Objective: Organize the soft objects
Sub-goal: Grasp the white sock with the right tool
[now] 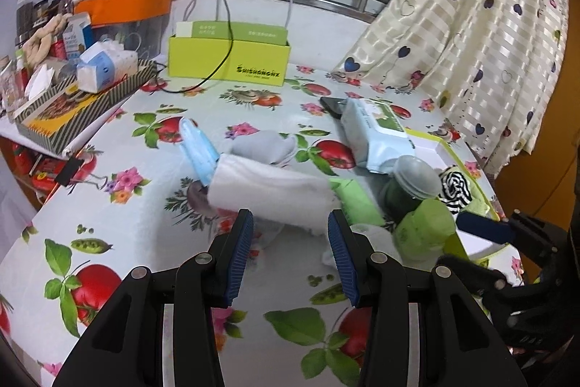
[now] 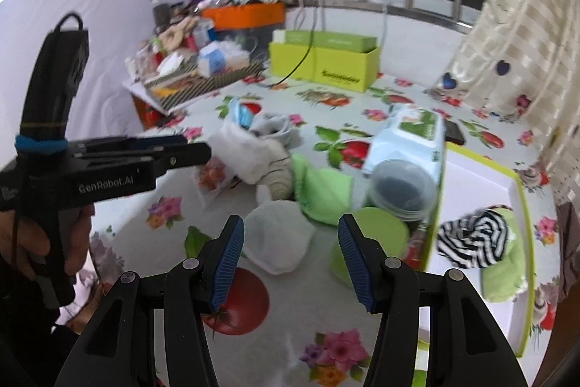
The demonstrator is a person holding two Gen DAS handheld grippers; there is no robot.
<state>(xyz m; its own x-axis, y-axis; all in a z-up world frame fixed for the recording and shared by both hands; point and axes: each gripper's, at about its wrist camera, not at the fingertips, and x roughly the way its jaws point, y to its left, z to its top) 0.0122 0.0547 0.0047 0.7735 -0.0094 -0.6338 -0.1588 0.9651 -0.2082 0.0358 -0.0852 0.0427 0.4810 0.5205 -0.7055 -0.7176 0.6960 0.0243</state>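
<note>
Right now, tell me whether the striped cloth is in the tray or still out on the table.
In. The striped cloth lies bunched inside the green-rimmed tray, partly on a green cloth there.

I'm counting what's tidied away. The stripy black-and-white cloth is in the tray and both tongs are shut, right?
Not quite. The stripy cloth does lie in the tray, but the right tongs and left tongs are open, holding nothing, as each wrist view shows.

My right tool (image 2: 290,256), jaws apart, hangs over a white cloth (image 2: 279,238) on the table (image 2: 308,325). A striped cloth (image 2: 471,238) lies in the green-rimmed tray (image 2: 522,191). My left tool (image 2: 195,147) points at the pile.
</note>
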